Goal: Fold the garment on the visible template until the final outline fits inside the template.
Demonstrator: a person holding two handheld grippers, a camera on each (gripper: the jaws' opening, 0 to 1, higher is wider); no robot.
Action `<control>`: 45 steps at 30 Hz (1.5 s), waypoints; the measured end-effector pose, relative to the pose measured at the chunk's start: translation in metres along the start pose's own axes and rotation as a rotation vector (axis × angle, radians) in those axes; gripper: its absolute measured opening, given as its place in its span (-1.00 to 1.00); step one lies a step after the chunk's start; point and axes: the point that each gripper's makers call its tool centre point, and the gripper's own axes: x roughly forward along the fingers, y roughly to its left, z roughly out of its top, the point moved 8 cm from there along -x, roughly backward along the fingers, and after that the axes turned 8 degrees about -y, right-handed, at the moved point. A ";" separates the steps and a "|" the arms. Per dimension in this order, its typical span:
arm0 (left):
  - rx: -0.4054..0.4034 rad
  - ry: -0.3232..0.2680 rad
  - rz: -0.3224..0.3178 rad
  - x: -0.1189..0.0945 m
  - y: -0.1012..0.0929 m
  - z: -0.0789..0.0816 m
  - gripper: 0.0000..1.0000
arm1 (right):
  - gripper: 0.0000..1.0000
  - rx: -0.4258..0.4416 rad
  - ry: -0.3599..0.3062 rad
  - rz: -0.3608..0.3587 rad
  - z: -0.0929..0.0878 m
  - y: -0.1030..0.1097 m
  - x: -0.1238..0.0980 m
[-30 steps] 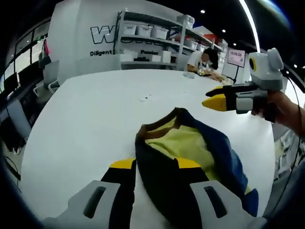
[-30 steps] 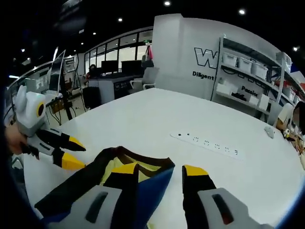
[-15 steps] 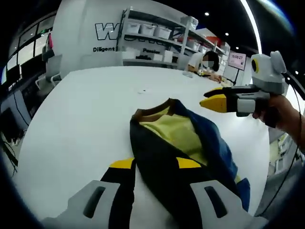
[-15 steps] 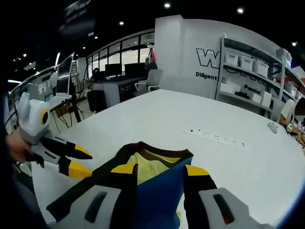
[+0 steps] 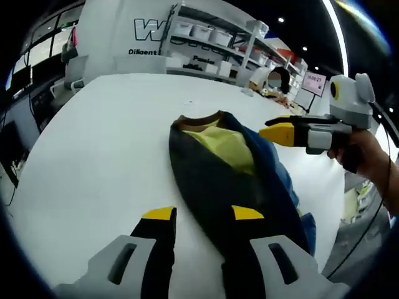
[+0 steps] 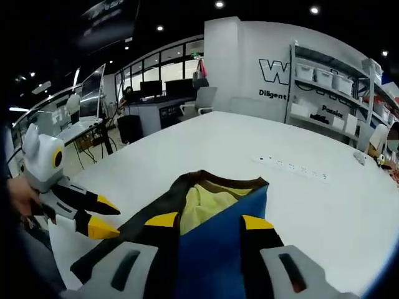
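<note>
garment [image 5: 230, 180] on table [image 5: 93, 143], power strip [image 6: 292, 167] in right gripper view

Left gripper [image 5: 202, 213], right gripper [image 6: 209, 221]: jaws apart.

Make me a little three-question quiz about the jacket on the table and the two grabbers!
1. True or false: the garment lies on a white table.
2. What colour lines the garment's inside near the collar? A) red B) yellow C) white
3. In the right gripper view, are the left gripper's yellow tips apart or together?

Key: 1 true. 2 B. 3 apart.
</note>
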 end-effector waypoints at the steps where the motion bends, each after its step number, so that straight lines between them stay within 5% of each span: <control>1: -0.005 0.000 0.000 -0.001 0.000 -0.001 -0.44 | -0.33 0.000 0.002 0.000 -0.001 0.002 -0.001; 23: -0.209 0.029 -0.055 -0.016 -0.021 -0.028 -0.45 | -0.50 -0.049 0.119 -0.008 -0.032 0.037 -0.009; 30: -0.266 0.038 -0.074 -0.016 -0.026 -0.034 -0.60 | -1.00 -0.069 0.177 -0.015 -0.043 0.037 -0.010; 38: -0.280 0.054 -0.082 -0.016 -0.030 -0.039 -0.67 | -1.00 -0.037 0.192 -0.023 -0.050 0.031 -0.013; 45: -0.302 0.063 -0.083 -0.017 -0.031 -0.040 -1.00 | -1.00 0.007 0.156 -0.012 -0.046 0.031 -0.020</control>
